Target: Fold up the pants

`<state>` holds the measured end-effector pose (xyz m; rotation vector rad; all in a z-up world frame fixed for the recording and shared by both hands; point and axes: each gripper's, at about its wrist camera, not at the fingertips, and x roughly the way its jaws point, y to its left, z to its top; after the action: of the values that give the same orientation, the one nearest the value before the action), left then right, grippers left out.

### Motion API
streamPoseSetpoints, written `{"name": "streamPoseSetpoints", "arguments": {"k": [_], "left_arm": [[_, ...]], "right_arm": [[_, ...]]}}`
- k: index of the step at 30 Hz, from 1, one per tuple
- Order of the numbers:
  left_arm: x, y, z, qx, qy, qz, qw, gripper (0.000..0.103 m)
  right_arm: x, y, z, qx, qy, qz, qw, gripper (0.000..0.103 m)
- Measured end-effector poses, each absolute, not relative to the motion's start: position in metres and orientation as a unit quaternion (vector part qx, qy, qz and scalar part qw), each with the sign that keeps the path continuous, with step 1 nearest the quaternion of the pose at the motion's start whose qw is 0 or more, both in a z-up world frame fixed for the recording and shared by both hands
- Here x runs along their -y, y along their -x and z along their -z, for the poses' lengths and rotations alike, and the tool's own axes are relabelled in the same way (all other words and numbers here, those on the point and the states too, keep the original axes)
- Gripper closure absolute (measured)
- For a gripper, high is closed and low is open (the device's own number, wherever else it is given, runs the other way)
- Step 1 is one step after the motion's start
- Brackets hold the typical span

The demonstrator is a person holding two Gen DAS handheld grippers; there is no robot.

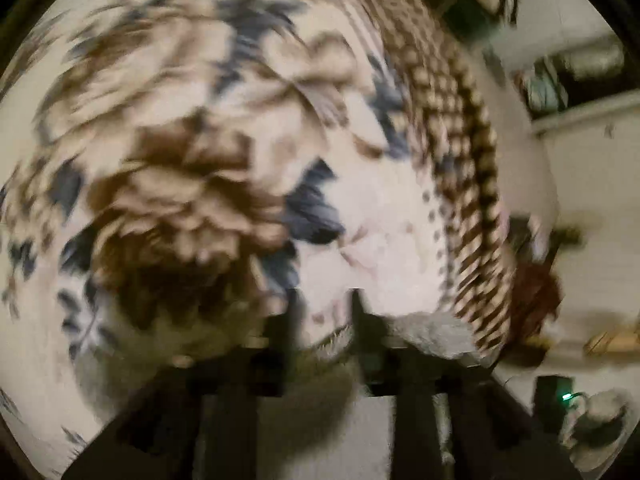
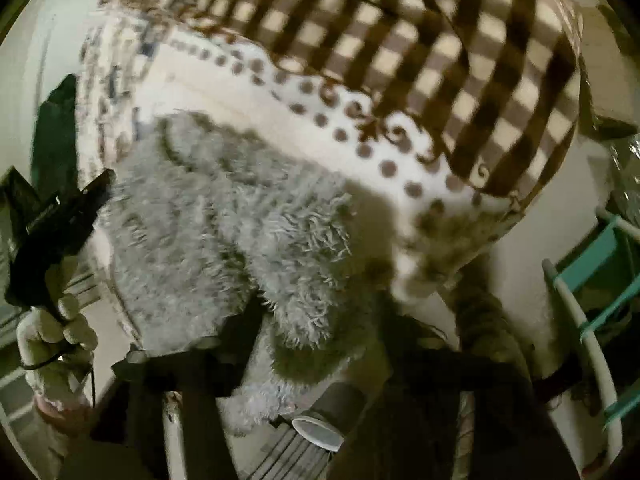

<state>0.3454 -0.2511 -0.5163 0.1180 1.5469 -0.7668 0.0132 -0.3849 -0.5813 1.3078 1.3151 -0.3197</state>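
A: Where are the fuzzy grey pants (image 2: 224, 216)?
B: Near edge of the bed (image 2: 280, 92), overhanging. Room beyond on the patterned blanket (image 1: 192, 128).
A: Hand-held grippers?
B: Left hand-held gripper (image 1: 322, 312) tilted down, jaws parted, empty. Right hand-held gripper (image 2: 316, 332) parted over the pile; grip unclear.

Shaggy grey fleece pants (image 2: 224, 216), bunched and rumpled, on the patterned blanket near its checked border.

Home bedroom. Bed (image 2: 280, 92) ahead of the right gripper carries a floral blanket (image 1: 192, 168) with a brown checked border (image 2: 460, 80). Pale walls beyond. Teal-and-white chair frame (image 2: 600, 288) off to its right. Cluttered white shelf (image 1: 580, 116) right of the left gripper. Dim indoor light, household clutter.
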Motion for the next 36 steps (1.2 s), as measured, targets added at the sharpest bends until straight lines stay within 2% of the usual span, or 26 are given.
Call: {"name": "streamPoseSetpoints", "arguments": {"k": [1,2,3,4,8,14,16,23,24,25,26,27,28,29,30,31,36], "left_arm": [[0.239,-0.344,0.508,-0.676,-0.034,0.332,0.658,0.03],[0.221,-0.341,0.497,-0.669,-0.009,0.327,0.668,0.018],[0.207,-0.334,0.491,-0.665,0.013,0.327,0.672,0.008],[0.195,-0.326,0.489,-0.664,0.031,0.325,0.673,0.008],[0.131,-0.283,0.494,-0.669,0.095,0.292,0.677,0.006],[0.065,-0.218,0.543,-0.695,0.178,0.239,0.654,0.005],[0.057,-0.208,0.561,-0.696,0.206,0.234,0.646,0.005],[0.055,-0.209,0.594,-0.695,0.246,0.257,0.625,0.002],[0.053,-0.21,0.596,-0.694,0.253,0.259,0.623,0.002],[0.051,-0.211,0.596,-0.691,0.262,0.26,0.621,0.002],[0.05,-0.212,0.596,-0.69,0.266,0.26,0.621,0.002],[0.05,-0.213,0.593,-0.687,0.272,0.266,0.619,0.007],[0.051,-0.213,0.588,-0.685,0.269,0.27,0.621,0.022],[0.051,-0.212,0.583,-0.683,0.263,0.273,0.624,0.033],[0.052,-0.212,0.573,-0.677,0.257,0.278,0.631,0.049],[0.051,-0.213,0.565,-0.672,0.258,0.28,0.635,0.054],[0.059,-0.222,0.519,-0.65,0.261,0.29,0.652,0.058]], "right_arm": [[0.385,-0.012,0.578,-0.562,-0.558,0.131,0.596,0.036],[0.386,-0.011,0.575,-0.56,-0.555,0.124,0.602,0.031],[0.386,-0.01,0.574,-0.557,-0.555,0.116,0.607,0.02],[0.386,-0.01,0.574,-0.555,-0.553,0.107,0.612,0.012],[0.381,-0.017,0.59,-0.558,-0.551,0.071,0.617,0.01],[0.37,-0.033,0.645,-0.543,-0.575,0.003,0.612,0.008],[0.365,-0.038,0.659,-0.538,-0.587,-0.017,0.605,0.0],[0.345,-0.054,0.662,-0.54,-0.58,-0.089,0.604,0.0],[0.341,-0.057,0.663,-0.546,-0.573,-0.095,0.604,0.004],[0.335,-0.062,0.663,-0.553,-0.564,-0.101,0.605,0.019],[0.333,-0.064,0.662,-0.557,-0.557,-0.101,0.608,0.024],[0.328,-0.067,0.66,-0.561,-0.544,-0.1,0.616,0.039],[0.326,-0.069,0.655,-0.558,-0.537,-0.099,0.625,0.054],[0.325,-0.07,0.652,-0.557,-0.536,-0.099,0.627,0.055],[0.322,-0.071,0.643,-0.555,-0.528,-0.093,0.636,0.059],[0.32,-0.071,0.635,-0.554,-0.521,-0.091,0.643,0.061],[0.31,-0.075,0.588,-0.546,-0.502,-0.087,0.664,0.064]]}}
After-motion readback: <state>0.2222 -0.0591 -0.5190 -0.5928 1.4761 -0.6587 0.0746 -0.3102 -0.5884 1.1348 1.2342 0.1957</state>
